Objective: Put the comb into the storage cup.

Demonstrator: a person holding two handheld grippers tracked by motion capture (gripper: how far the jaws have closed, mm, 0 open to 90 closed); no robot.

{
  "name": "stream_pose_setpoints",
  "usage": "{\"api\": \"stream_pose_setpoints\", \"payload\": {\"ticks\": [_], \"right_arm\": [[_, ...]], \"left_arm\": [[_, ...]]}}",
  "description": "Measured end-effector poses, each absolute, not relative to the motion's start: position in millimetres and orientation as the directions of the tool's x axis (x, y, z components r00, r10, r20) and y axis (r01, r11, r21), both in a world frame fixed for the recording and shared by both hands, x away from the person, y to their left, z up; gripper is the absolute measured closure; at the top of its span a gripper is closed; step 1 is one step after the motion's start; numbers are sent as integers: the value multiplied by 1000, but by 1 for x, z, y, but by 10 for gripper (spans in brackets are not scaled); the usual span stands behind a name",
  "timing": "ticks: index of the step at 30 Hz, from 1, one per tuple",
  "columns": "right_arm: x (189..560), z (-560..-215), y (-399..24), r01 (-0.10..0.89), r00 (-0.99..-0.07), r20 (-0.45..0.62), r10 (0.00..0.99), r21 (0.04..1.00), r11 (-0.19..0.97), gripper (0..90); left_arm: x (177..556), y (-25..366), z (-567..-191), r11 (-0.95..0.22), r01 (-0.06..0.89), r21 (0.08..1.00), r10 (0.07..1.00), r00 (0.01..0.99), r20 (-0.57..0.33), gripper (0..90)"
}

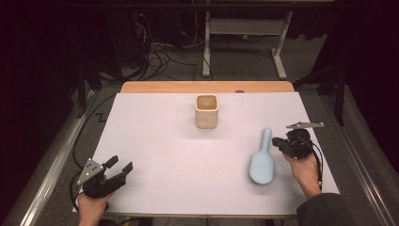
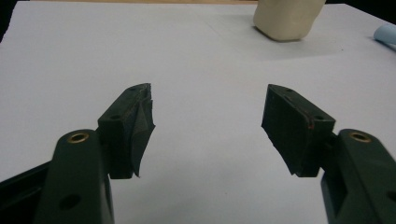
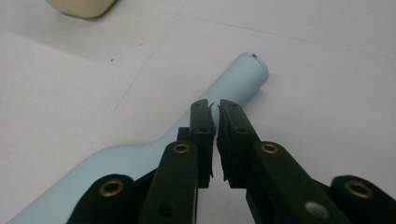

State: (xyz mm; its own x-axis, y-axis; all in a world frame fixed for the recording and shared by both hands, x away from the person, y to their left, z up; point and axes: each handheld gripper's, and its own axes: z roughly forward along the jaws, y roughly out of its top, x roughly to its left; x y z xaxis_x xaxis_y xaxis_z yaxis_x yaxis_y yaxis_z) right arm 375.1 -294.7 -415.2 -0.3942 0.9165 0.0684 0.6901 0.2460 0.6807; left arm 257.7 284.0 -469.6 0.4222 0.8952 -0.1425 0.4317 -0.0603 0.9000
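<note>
A light blue hairbrush (image 1: 262, 162) lies on the white table (image 1: 155, 141) at the right, bristles down and handle pointing away. My right gripper (image 1: 276, 141) is just right of the handle, in a person's hand. In the right gripper view its jaws (image 3: 217, 105) stand together over the handle (image 3: 233, 81) with nothing between them. My left gripper (image 1: 121, 163) rests at the table's near left corner. Its jaws (image 2: 208, 107) are spread wide over bare table. A beige square cup (image 1: 207, 111) stands upright at the middle back.
The cup (image 2: 287, 18) shows at the upper right of the left gripper view, with the brush's tip (image 2: 386, 35) at the right edge. A wooden strip (image 1: 207, 86) borders the table's far side. Cables and a desk frame (image 1: 244, 28) lie on the floor beyond.
</note>
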Motion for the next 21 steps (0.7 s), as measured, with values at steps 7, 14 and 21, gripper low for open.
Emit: {"api": "stream_pose_setpoints", "payload": {"ticks": [7,14,21], "right_arm": [[394,-415,-292,750,-376,48,925,602,274,900],[410,-421,-289,806,-347,42,937,524,275,900],[422,-427,-286,843,-319,42,947,468,264,900]], "left_arm": [[258,284,-469,-61,431,900,896,422,-141,343],[258,284,-469,-62,431,900,895,423,-141,343],[259,282,-469,-69,433,899,893,429,-138,343]]}}
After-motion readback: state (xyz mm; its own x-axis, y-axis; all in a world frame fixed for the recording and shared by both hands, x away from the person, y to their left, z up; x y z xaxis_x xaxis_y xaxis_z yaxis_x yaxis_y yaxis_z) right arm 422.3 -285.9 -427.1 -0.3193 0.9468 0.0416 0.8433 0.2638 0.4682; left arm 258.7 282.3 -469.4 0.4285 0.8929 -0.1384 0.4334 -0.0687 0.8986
